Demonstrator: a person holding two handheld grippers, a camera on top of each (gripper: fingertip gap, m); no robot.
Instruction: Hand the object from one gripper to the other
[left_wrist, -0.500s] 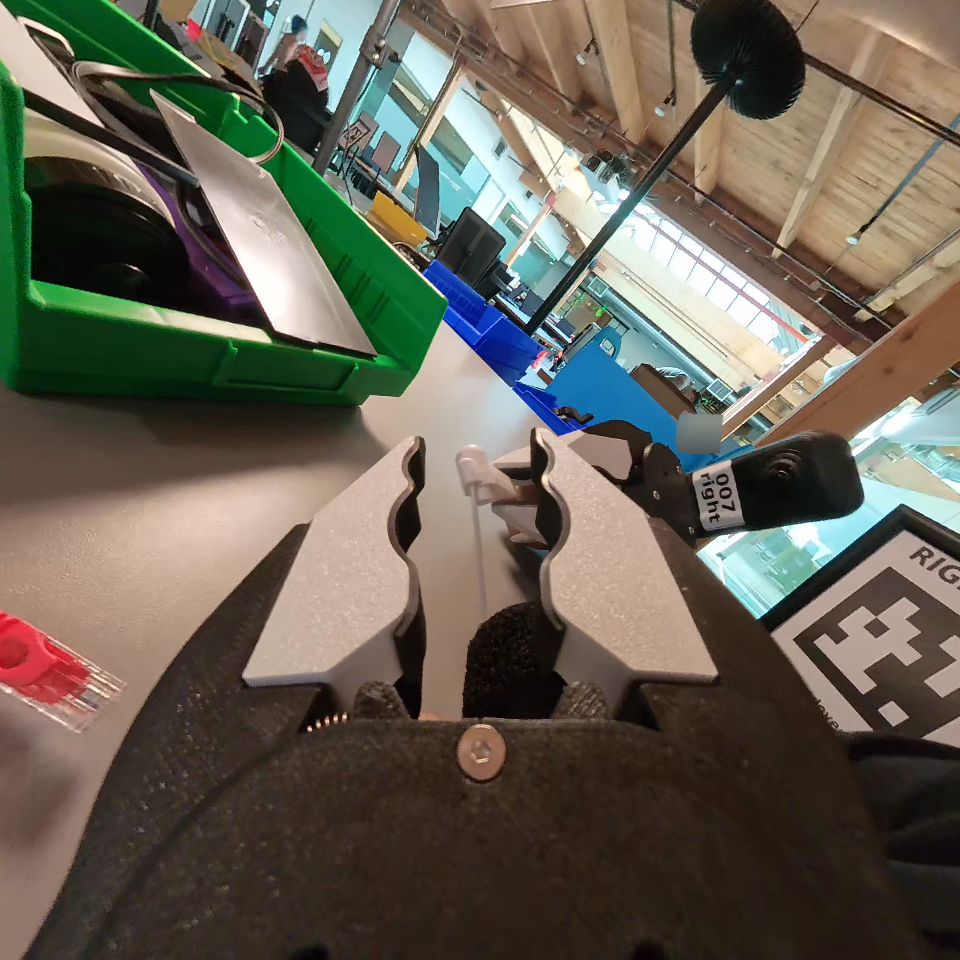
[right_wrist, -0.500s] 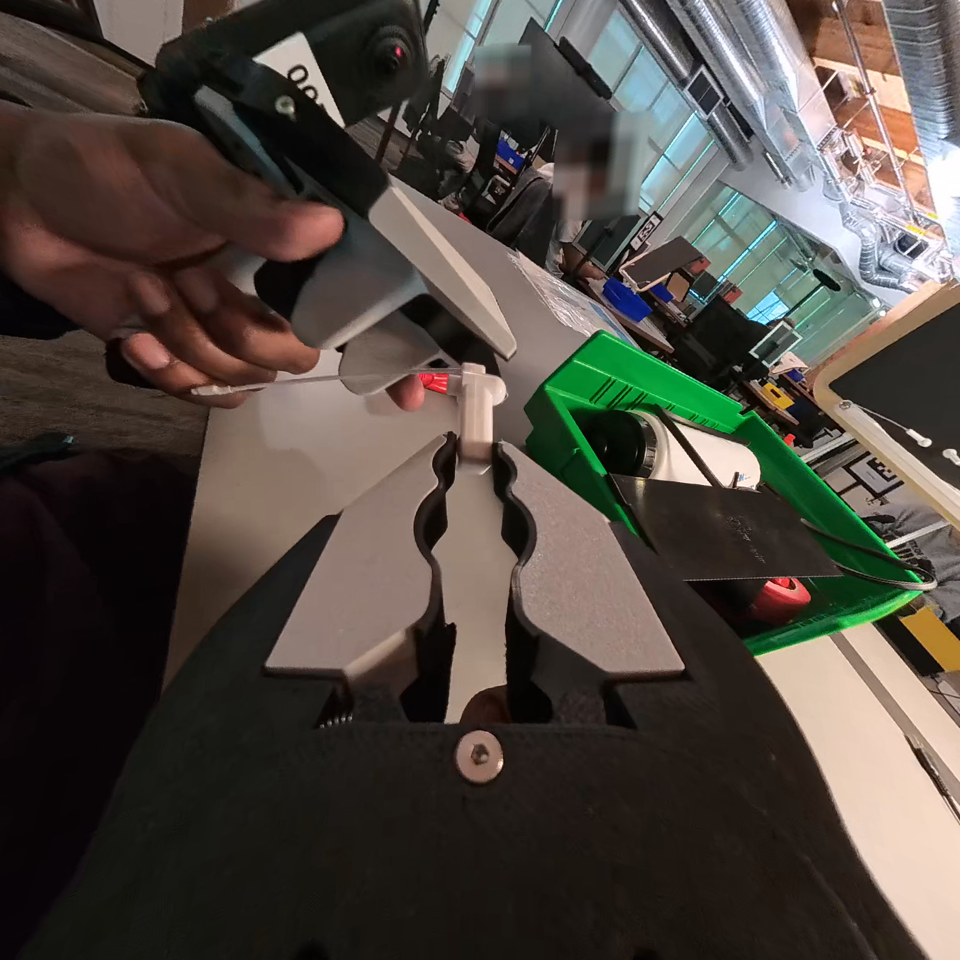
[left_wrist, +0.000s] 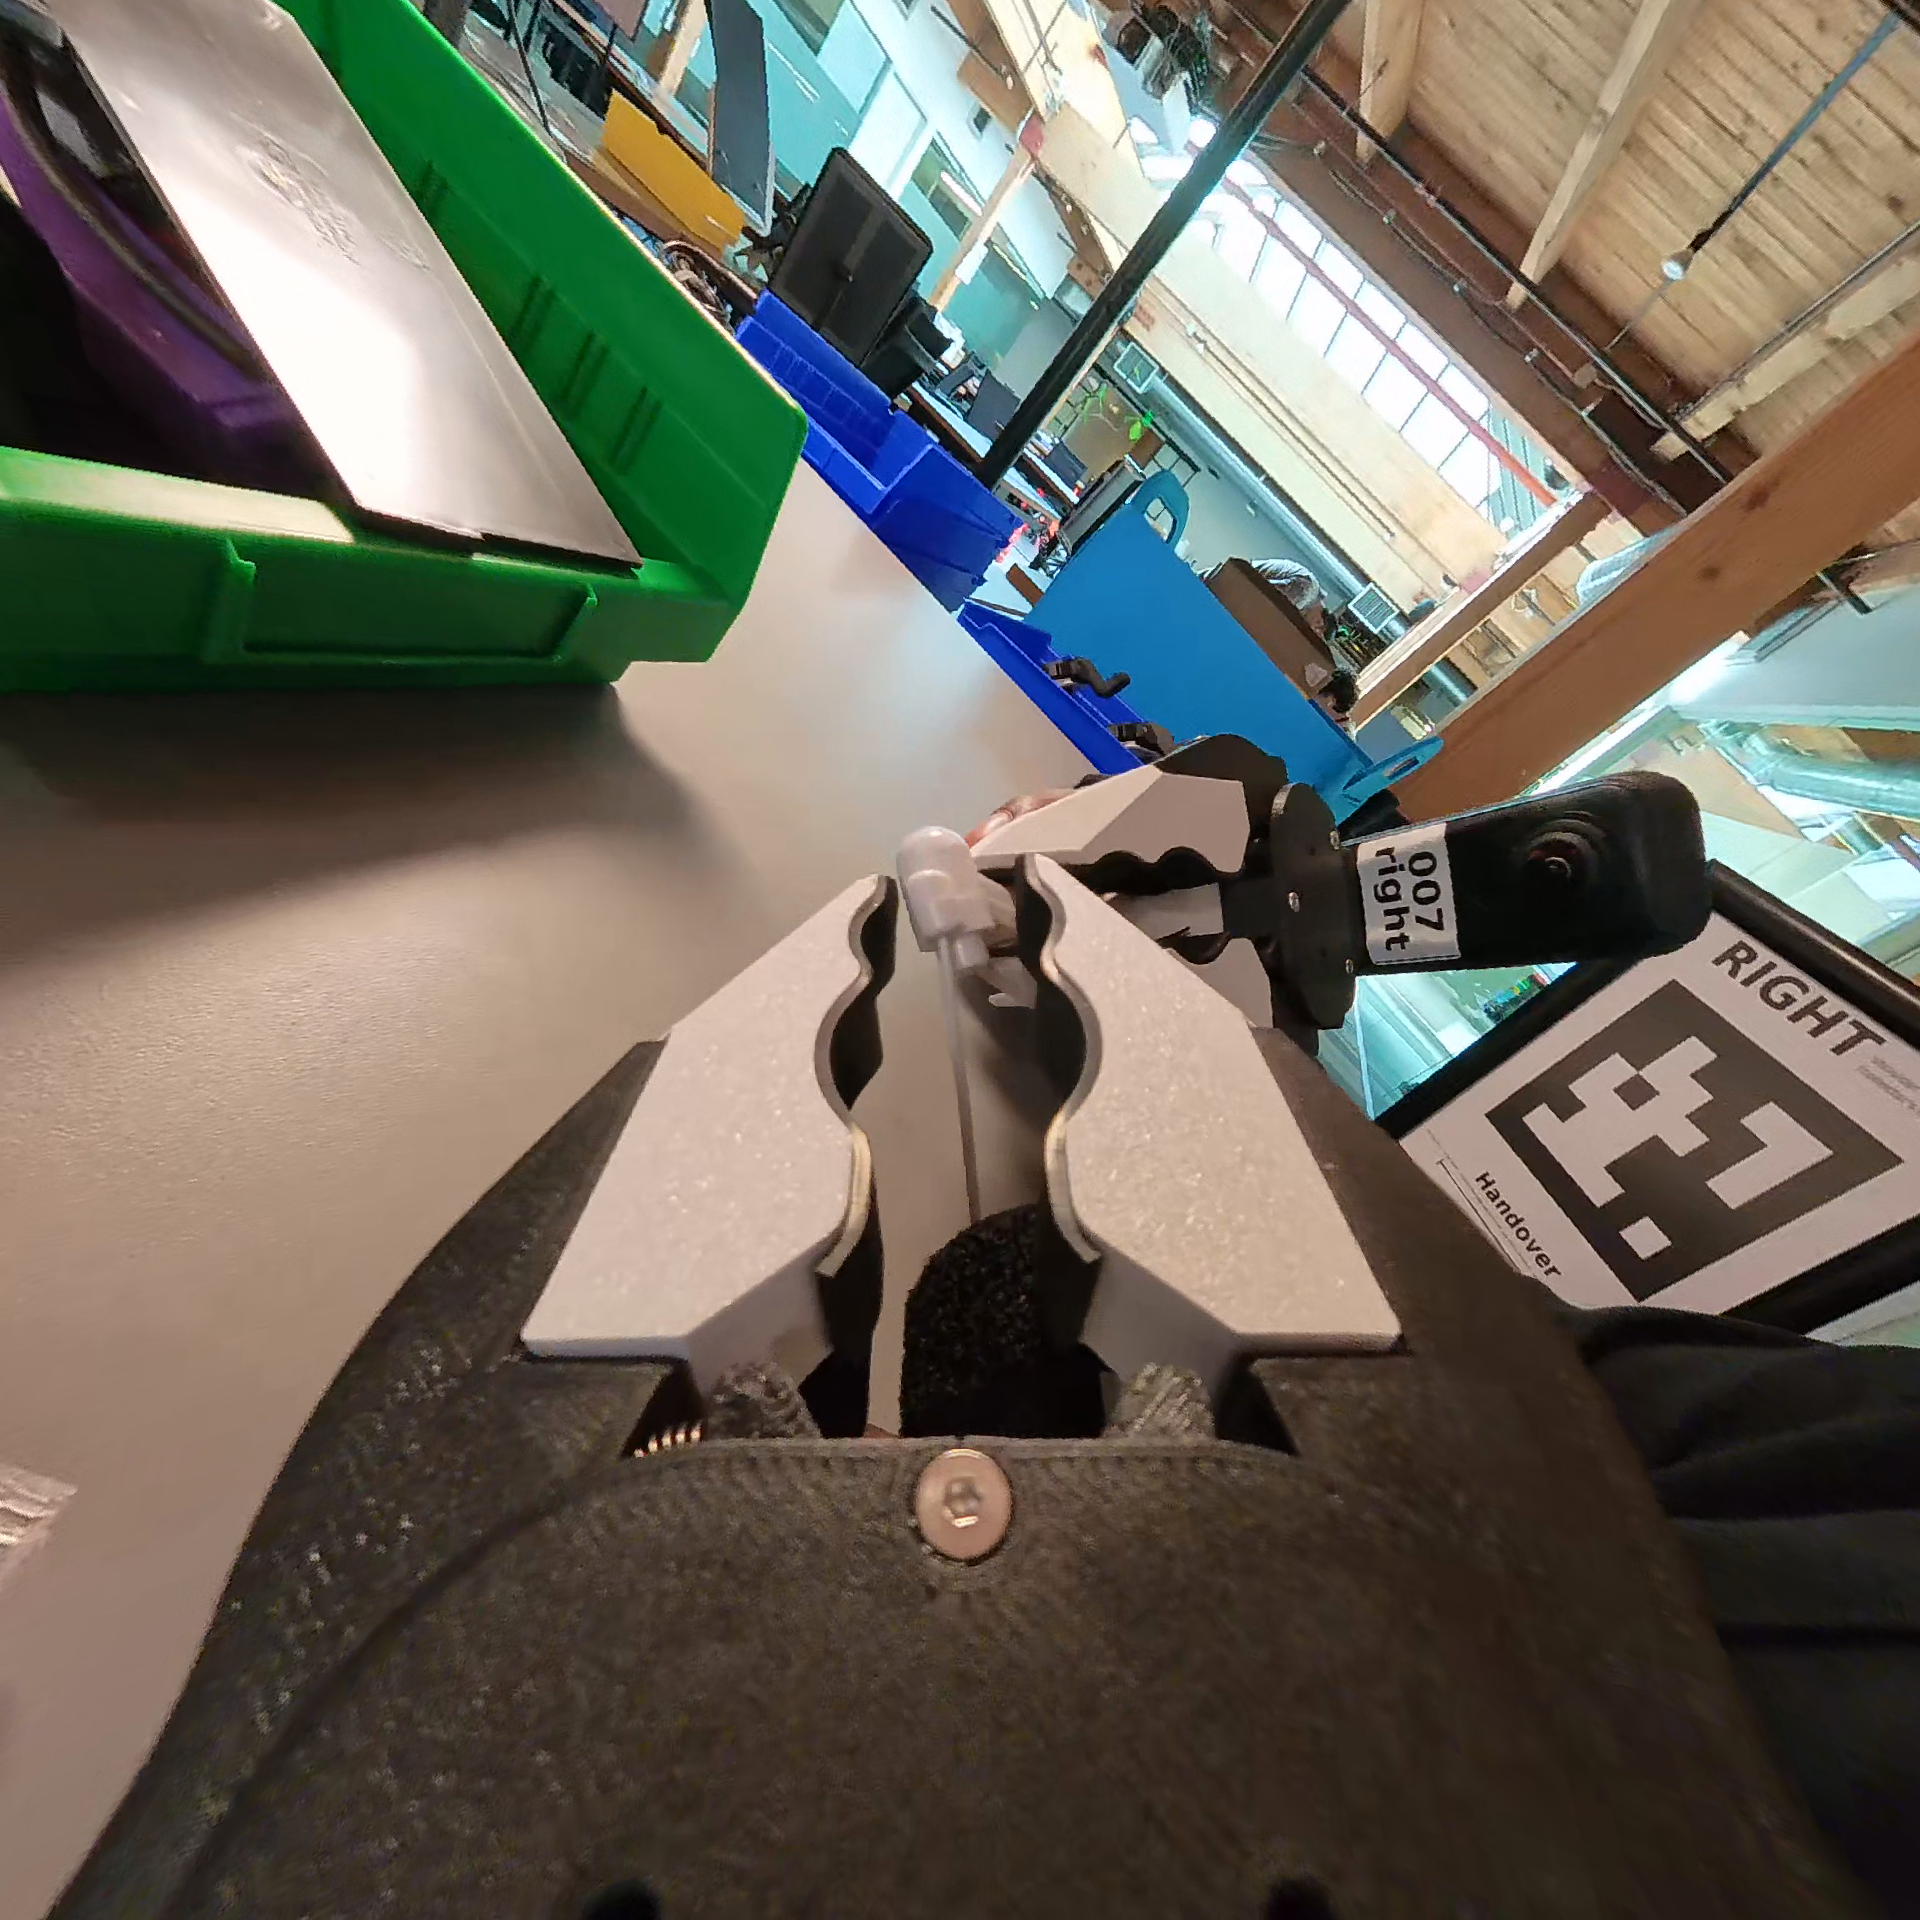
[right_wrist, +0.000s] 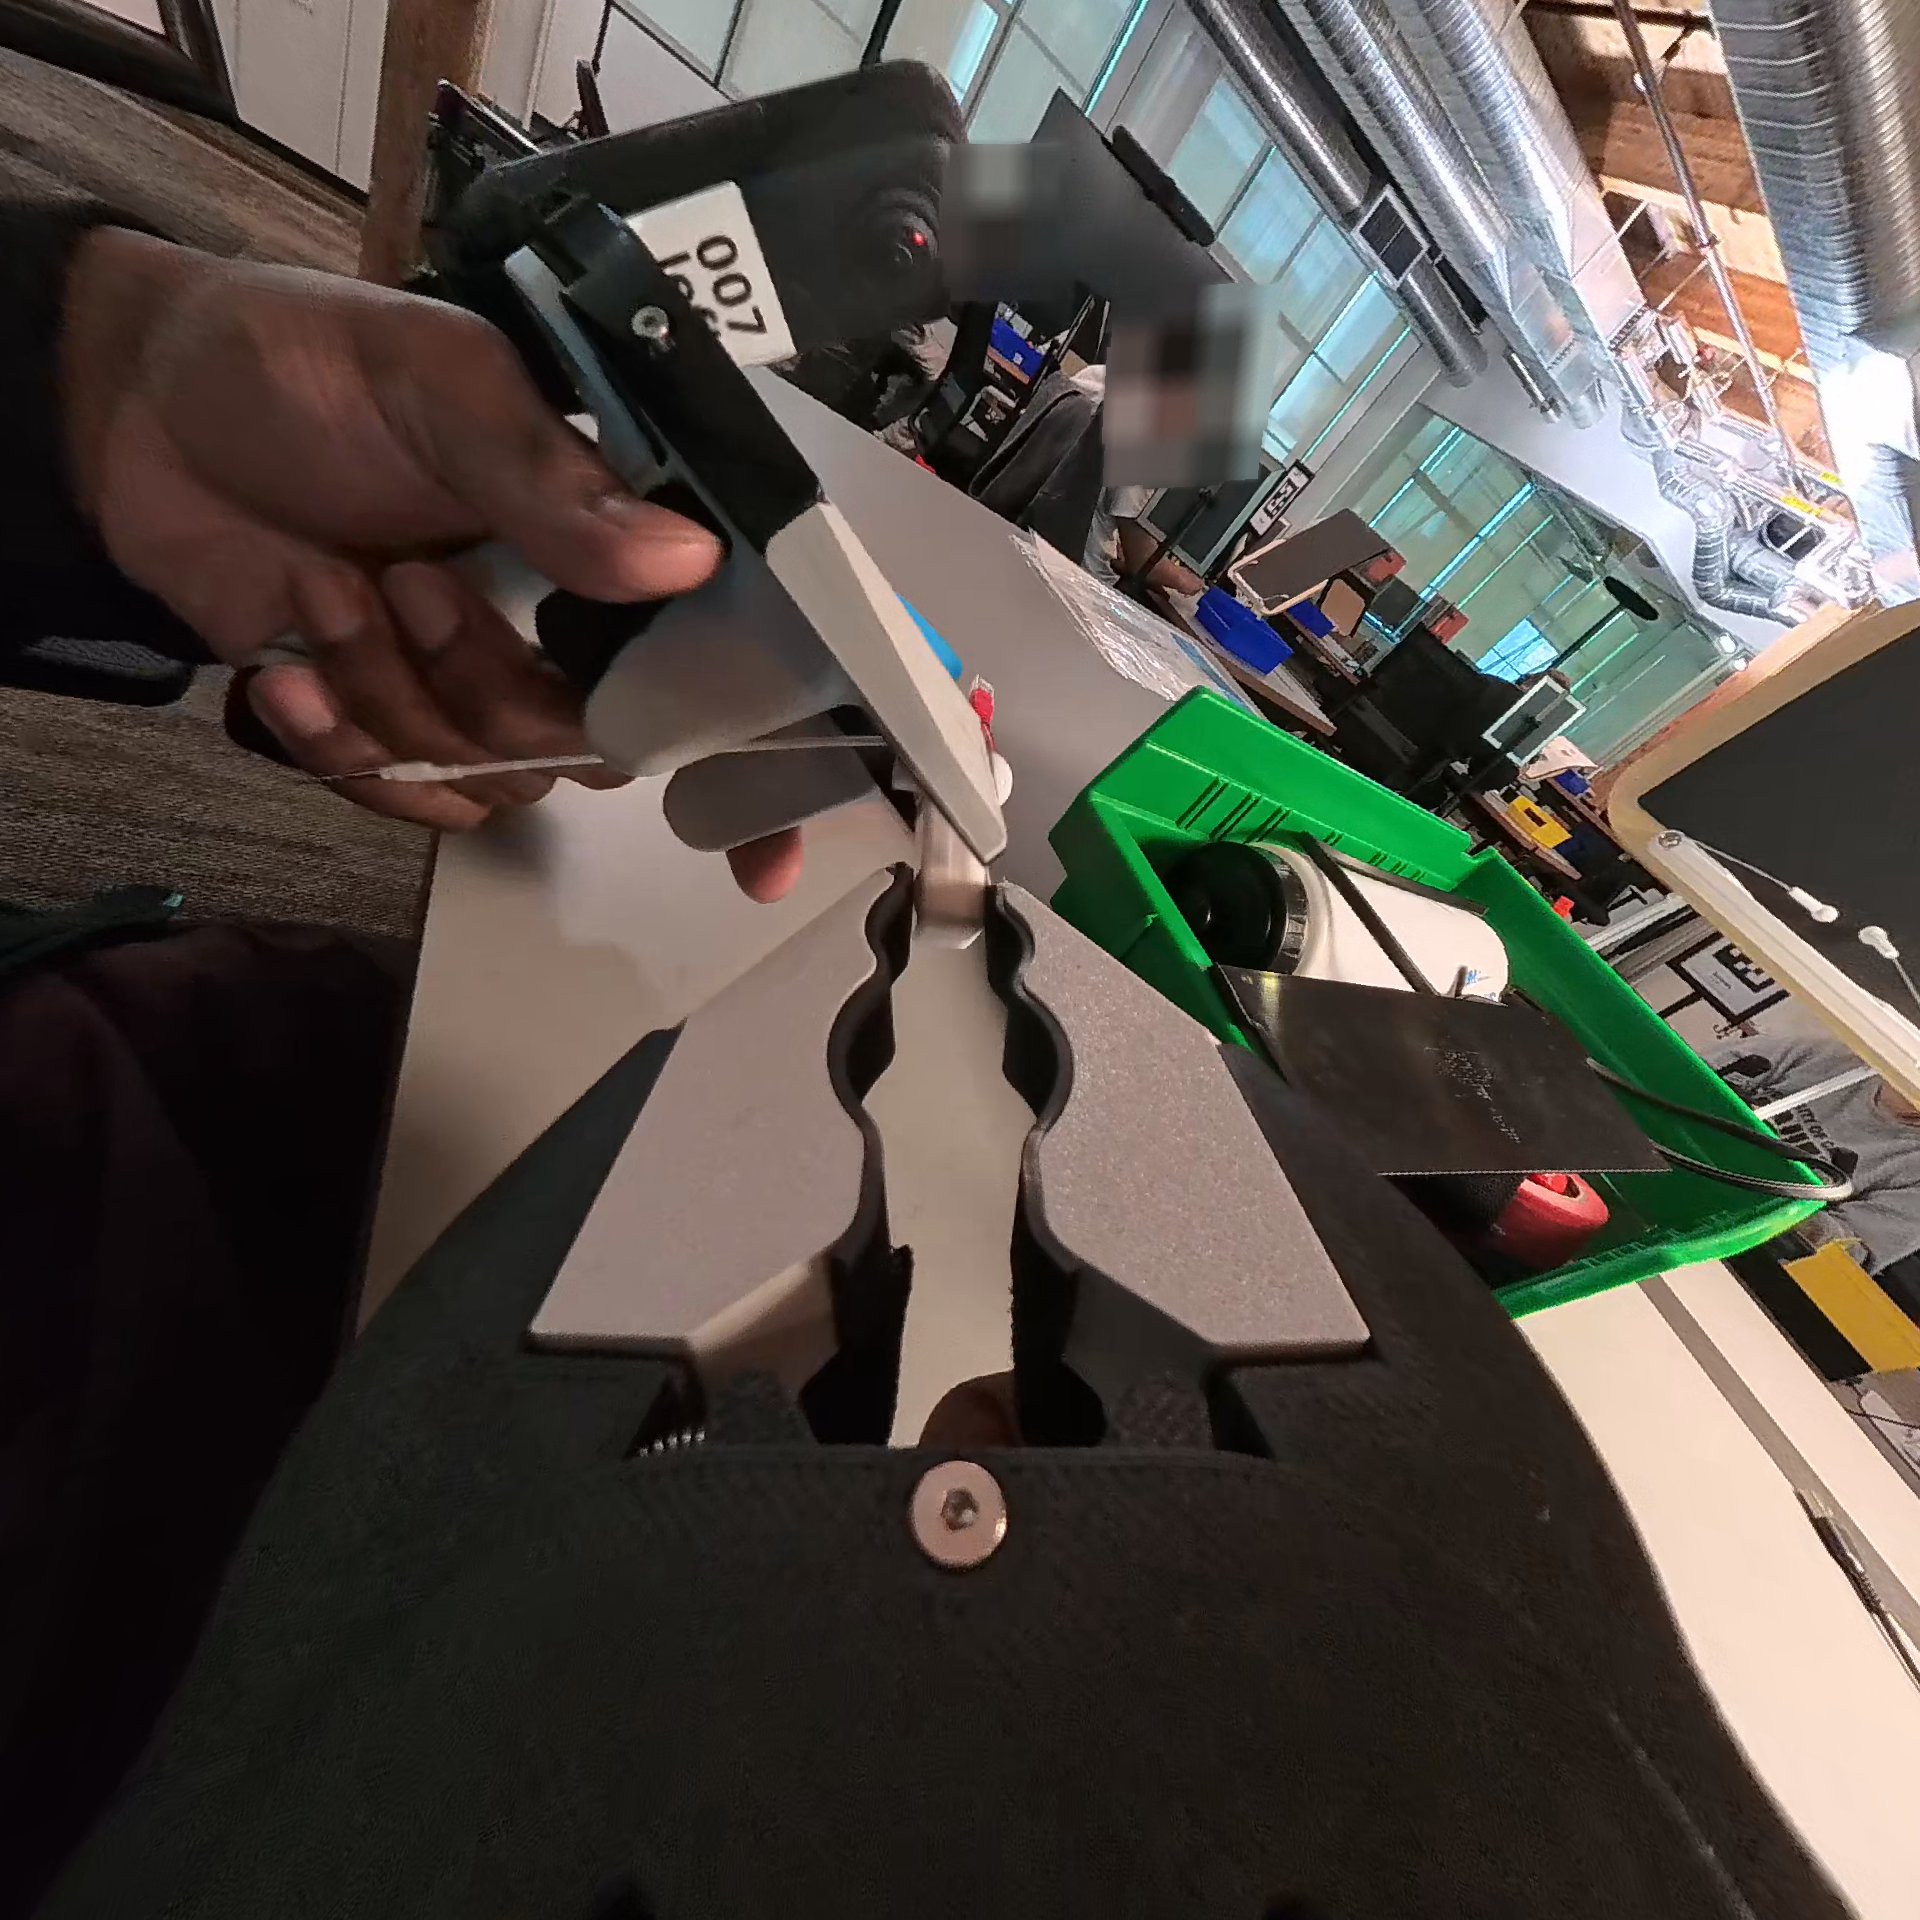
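White plastic nozzle with thin straw (left_wrist: 940, 914) sits crosswise at both tips: right tool (right_wrist: 951, 899) pinches its stub end, left tool (left_wrist: 954, 894) narrowly parted around it, straw running back along left's axis, above the desk (left_wrist: 364, 935).

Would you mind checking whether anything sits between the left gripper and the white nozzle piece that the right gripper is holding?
Nothing visible does. The white nozzle piece already sits between the left gripper fingertips, with the right gripper pinching its stem.
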